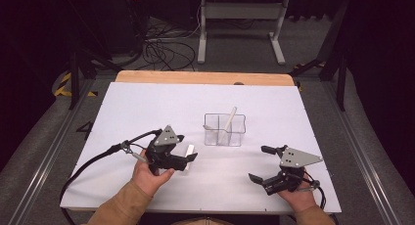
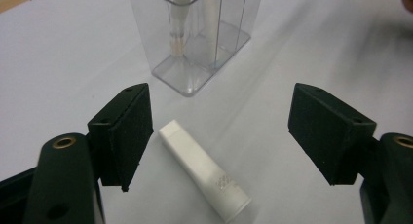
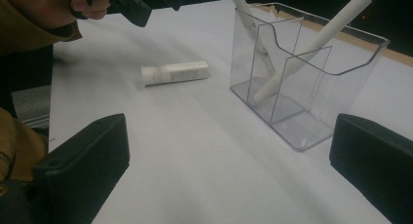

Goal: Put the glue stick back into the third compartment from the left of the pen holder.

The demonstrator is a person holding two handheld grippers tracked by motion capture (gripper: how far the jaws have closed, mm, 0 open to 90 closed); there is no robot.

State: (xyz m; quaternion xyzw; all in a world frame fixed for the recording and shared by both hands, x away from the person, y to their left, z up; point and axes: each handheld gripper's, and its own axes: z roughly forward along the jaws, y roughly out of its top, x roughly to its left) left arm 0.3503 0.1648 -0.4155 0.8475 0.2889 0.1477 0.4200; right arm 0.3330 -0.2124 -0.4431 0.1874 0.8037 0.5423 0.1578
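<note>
While the left gripper (image 2: 221, 136) hangs with jaws wide apart over the short white plastic tube (image 2: 204, 177) lying flat on the white table (image 1: 127, 107), the tube's long axis runs slantwise between them, nearer one pad; the right gripper (image 1: 264, 164), also spread open, sits well apart.

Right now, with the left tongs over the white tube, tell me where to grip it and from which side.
Grip the white tube at mid-length, across its narrow width, coming straight down from above. It lies flat on the table, clear of the clear organizer, so both long sides look free. The left tongs are already open around it; the tube lies nearer one pad, so centre first.
</note>
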